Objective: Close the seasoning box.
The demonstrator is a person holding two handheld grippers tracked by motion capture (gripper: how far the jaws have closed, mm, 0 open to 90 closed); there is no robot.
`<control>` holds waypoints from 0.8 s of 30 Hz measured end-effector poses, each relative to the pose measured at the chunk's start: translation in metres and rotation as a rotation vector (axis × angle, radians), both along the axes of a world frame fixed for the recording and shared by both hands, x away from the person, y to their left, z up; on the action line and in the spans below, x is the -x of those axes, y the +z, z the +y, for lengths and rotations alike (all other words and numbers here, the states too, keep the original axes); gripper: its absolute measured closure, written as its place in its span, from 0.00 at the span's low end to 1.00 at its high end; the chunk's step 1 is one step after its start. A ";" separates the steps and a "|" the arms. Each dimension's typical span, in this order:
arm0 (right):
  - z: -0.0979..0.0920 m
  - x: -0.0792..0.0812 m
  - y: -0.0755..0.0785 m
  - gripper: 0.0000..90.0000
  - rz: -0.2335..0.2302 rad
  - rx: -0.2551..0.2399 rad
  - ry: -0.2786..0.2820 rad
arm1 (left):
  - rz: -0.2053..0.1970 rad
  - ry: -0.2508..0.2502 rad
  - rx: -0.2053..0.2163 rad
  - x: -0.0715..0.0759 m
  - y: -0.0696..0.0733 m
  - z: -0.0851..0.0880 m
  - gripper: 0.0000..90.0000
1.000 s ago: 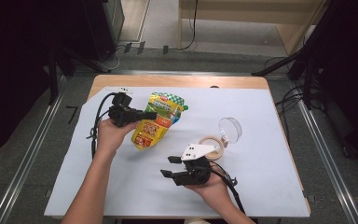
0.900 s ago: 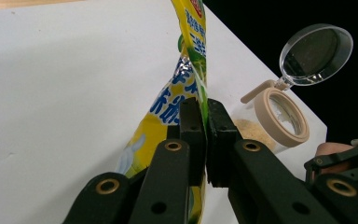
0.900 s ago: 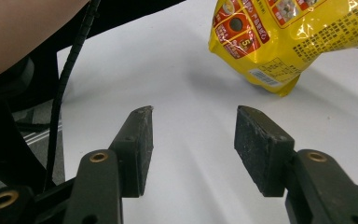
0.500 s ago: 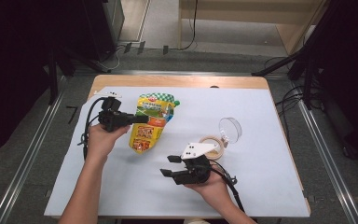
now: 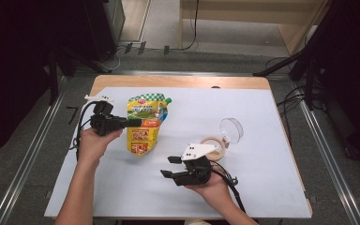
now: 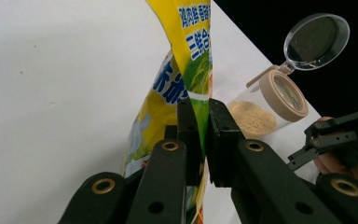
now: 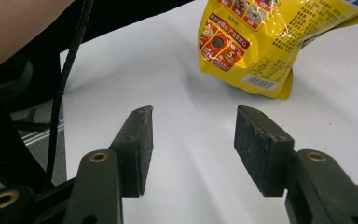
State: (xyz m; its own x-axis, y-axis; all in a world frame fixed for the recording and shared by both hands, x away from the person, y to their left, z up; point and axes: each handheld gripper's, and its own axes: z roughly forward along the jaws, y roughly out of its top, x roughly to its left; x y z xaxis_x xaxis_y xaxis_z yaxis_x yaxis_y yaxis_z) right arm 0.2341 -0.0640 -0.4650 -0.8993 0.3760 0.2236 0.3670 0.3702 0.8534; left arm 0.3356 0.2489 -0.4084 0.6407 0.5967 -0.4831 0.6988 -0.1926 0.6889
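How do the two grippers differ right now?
The left gripper has its jaws shut on the edge of the yellow pouch; the right gripper has its jaws apart with nothing between them. In the high view the left one reaches sideways to the pouch, while the right one rests on the white table near the jar. Both are black, hand-held and cabled.

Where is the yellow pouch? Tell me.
In the high view, the yellow pouch lies left of centre on the white sheet, pinched by the left gripper, left of the open jar.

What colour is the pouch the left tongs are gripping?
Mostly yellow pouch, green checked top; clearest in the high view.
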 end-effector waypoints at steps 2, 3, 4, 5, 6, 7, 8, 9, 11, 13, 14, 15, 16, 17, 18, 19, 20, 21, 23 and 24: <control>0.000 0.000 0.000 0.53 0.001 0.001 0.000 | -0.003 -0.008 -0.003 0.002 -0.001 0.002 0.95; 0.000 0.000 -0.001 0.53 0.001 0.001 0.002 | -0.004 -0.010 -0.007 0.003 0.000 0.002 0.95; 0.000 0.000 -0.001 0.53 0.001 0.001 0.002 | -0.002 -0.011 -0.008 0.003 0.000 0.003 0.95; 0.001 0.000 -0.001 0.53 0.003 0.002 0.002 | -0.003 -0.011 -0.011 0.004 0.000 0.004 0.94; 0.001 0.000 0.000 0.53 0.004 0.003 0.002 | -0.002 -0.012 -0.009 0.004 0.000 0.004 0.94; 0.001 0.000 0.000 0.53 0.005 0.004 0.002 | -0.002 -0.012 -0.010 0.005 0.000 0.005 0.94; 0.001 0.000 0.000 0.53 0.004 0.004 0.003 | 0.000 -0.013 -0.005 0.006 -0.001 0.005 0.94; 0.001 0.000 0.000 0.53 0.001 0.004 0.006 | 0.002 -0.016 -0.001 0.007 -0.002 0.006 0.94; 0.002 0.001 0.000 0.53 0.001 0.007 0.004 | 0.008 -0.019 0.005 0.010 -0.004 0.008 0.93; 0.002 0.001 0.000 0.53 0.000 0.005 0.006 | 0.007 -0.010 0.007 0.011 -0.004 0.010 0.92; 0.002 0.001 0.000 0.53 -0.001 0.006 0.007 | 0.004 -0.010 0.006 0.011 -0.003 0.012 0.91; 0.002 0.001 -0.001 0.53 0.002 0.008 0.005 | 0.005 -0.003 0.012 0.012 -0.003 0.013 0.90; 0.002 0.000 -0.001 0.53 0.002 0.009 0.006 | 0.004 -0.004 0.014 0.012 -0.003 0.014 0.90; 0.002 0.001 -0.001 0.53 0.002 0.009 0.007 | -0.001 -0.008 0.019 0.012 -0.003 0.015 0.89; 0.002 0.001 -0.001 0.53 0.001 0.010 0.007 | 0.000 -0.009 0.022 0.012 -0.002 0.015 0.88; 0.003 0.001 -0.001 0.53 0.000 0.009 0.009 | -0.005 -0.009 0.023 0.013 -0.002 0.015 0.87; 0.003 0.001 -0.001 0.53 -0.002 0.010 0.010 | -0.008 -0.010 0.021 0.013 -0.002 0.015 0.86; 0.003 0.001 -0.001 0.53 -0.001 0.011 0.009 | -0.013 -0.012 0.020 0.013 -0.001 0.015 0.85; 0.003 0.001 -0.001 0.53 -0.002 0.014 0.011 | -0.022 -0.016 0.046 0.014 0.000 0.018 0.82; 0.003 0.001 -0.002 0.53 -0.001 0.014 0.010 | -0.027 -0.018 0.050 0.014 0.001 0.018 0.80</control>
